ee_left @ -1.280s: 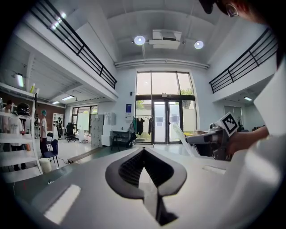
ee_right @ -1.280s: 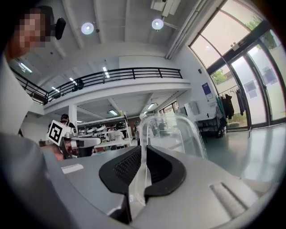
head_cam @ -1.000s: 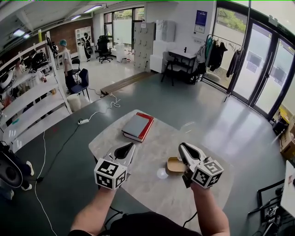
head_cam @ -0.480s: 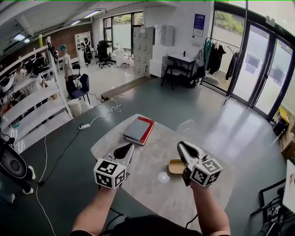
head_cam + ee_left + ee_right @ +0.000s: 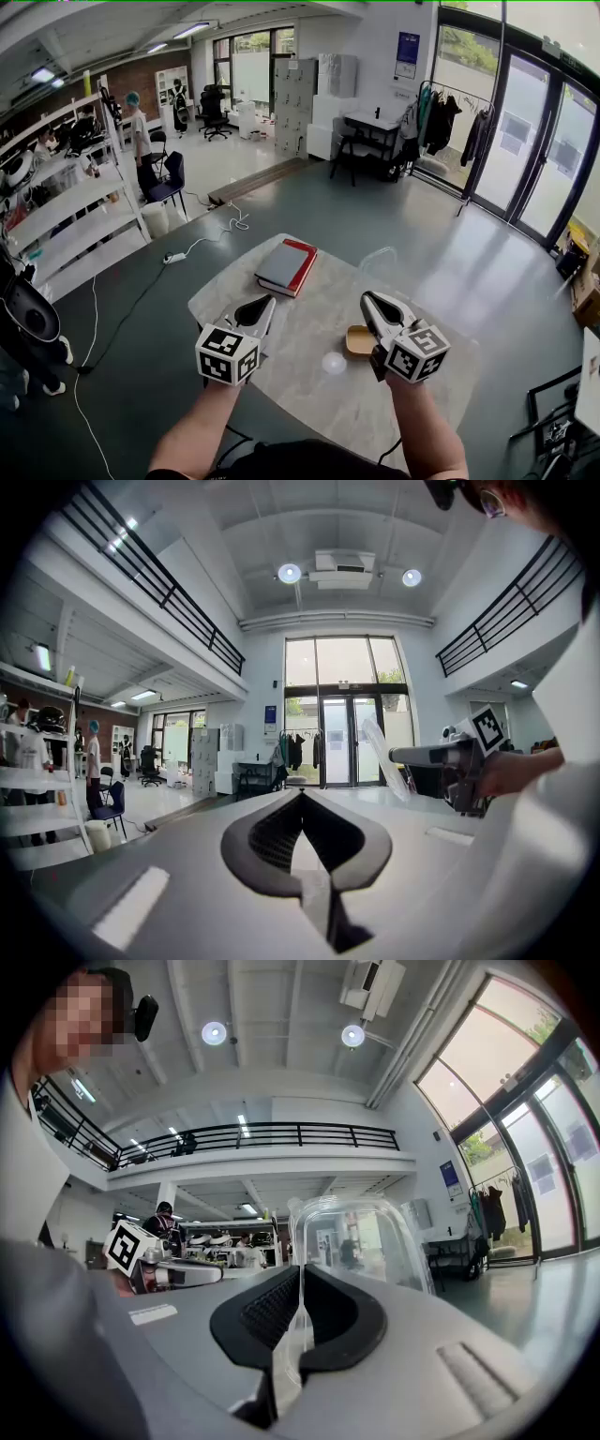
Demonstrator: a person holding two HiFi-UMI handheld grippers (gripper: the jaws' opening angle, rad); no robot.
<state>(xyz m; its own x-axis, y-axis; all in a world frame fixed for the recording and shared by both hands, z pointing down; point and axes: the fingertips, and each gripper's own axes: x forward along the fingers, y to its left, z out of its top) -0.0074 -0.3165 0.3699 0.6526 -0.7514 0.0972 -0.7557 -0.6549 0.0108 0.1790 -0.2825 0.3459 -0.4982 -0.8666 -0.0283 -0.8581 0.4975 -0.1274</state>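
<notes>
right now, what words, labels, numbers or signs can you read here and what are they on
No text reads clearly.
Blue wall sign: print too small to read.
Marker cubes: black-and-white square patterns only, no letters or numbers.
Red-edged book: no legible title.
Clear plastic lid in the right gripper: no print visible.

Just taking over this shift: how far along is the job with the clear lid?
Done: the brown box stands open on the table. In hand: the right gripper, jaws shut on the clear lid, held up. To do: lid not yet set down; left gripper shut, empty.
</notes>
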